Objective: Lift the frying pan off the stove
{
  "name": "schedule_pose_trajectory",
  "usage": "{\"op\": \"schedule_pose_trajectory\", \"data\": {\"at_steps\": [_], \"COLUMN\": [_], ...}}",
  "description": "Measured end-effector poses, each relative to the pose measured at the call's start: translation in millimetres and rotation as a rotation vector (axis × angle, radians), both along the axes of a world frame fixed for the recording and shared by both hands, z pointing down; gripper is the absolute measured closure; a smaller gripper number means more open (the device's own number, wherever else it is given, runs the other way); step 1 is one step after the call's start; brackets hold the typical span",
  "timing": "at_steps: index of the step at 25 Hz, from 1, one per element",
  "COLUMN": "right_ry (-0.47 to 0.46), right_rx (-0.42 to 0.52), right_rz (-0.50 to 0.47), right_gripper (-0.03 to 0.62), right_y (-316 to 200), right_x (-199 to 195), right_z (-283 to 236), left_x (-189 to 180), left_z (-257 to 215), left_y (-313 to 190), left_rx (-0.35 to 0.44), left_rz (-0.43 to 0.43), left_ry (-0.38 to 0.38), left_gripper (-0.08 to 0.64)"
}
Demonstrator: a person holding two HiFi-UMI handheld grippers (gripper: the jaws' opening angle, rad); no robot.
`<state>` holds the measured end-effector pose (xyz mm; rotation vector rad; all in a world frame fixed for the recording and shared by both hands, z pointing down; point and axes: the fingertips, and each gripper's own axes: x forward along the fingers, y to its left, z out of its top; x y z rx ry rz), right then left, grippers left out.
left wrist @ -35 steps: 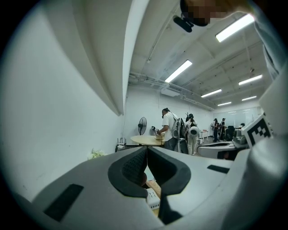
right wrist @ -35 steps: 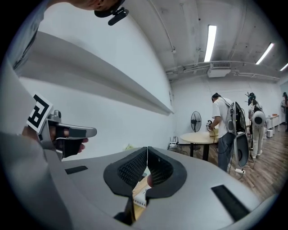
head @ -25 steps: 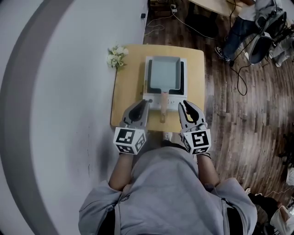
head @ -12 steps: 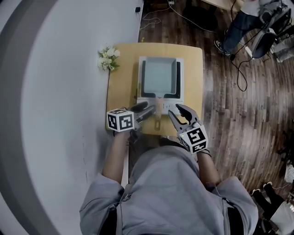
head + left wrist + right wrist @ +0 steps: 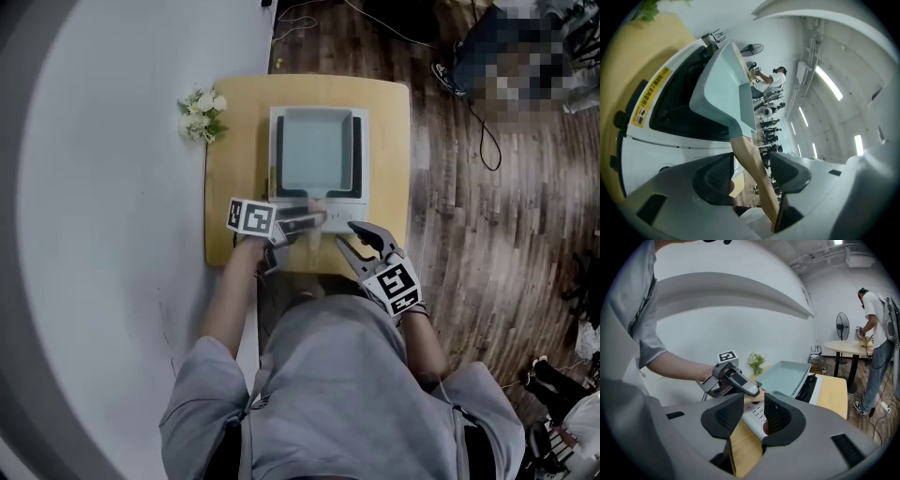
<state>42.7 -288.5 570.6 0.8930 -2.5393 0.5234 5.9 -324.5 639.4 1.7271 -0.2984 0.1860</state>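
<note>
Straddling the wooden handle (image 5: 744,144) of the frying pan (image 5: 314,150), the left tool (image 5: 752,163) comes in from the left w/ its jaws apart: the left gripper view shows the handle running between the two pads, close against one pad, w/ a clear gap to the other, so it's round the handle but not clamped yet. Pan is pale, rectangular, and sits flat on the white stove (image 5: 359,192), handle pointing to the near edge; stove stands about mid-desk (image 5: 239,131), w/ a small bunch of flowers (image 5: 200,114) well apart at the far left corner. Right tool (image 5: 349,239) hovers just right of the handle at the near edge of the desk, jaws spread wide, holding nothing; through its gap the right gripper view shows only the stove's front panel and the desk edge. Progress, as I read it: approach is done, left tool is lined up on the handle, but the grip isn't made and the pan hasn't left the stove at all. Left to do: close on the handle, then lift clear. Handle is slim and the pan is long on the far side, so it'll prob. want to tip fwd once raised; a firm squeeze close to the pan body, maybe w/ the right tool helping, looks wise.
</note>
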Motion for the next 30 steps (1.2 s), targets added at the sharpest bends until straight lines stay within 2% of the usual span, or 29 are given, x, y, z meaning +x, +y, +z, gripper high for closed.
{"op": "schedule_pose_trajectory", "data": {"at_steps": [5,8,11,14,17,21,28,29,30], "right_ry": [0.037,-0.013,-0.158,-0.359,-0.544,-0.638,-0.683,-0.700,-0.718], "right_rx": [-0.096,-0.259,-0.493,-0.716,-0.862,-0.920,-0.979,-0.989,-0.997], "right_rz": [-0.103,-0.188,-0.228,-0.218,-0.233,-0.184,-0.177,-0.157,-0.134], "right_gripper": [0.447,0.430,0.419,0.410,0.387,0.387,0.387,0.404,0.478], "right_y": [18,37,54,59,61,49,48,47,46], "right_x": [-12,-22,-32,-39,-42,-46,-80,-84,-86], "right_z": [30,48,59,60,51,52,54,54,55], "left_x": [10,16,16,15,16,17,16,16,16], "left_z": [5,4,5,4,4,2,4,4,4], "left_y": [-3,-2,-3,-4,-5,-4,-6,-7,-7], "left_rx": [-0.098,-0.182,-0.188,-0.202,-0.205,-0.241,-0.210,-0.206,-0.203], "left_rz": [0.031,0.046,0.075,0.072,0.074,0.057,0.041,0.037,0.033], "left_ry": [0.128,0.188,0.204,0.229,0.242,0.253,0.259,0.263,0.266], "left_gripper": [0.333,0.391,0.403,0.411,0.413,0.414,0.416,0.416,0.416]}}
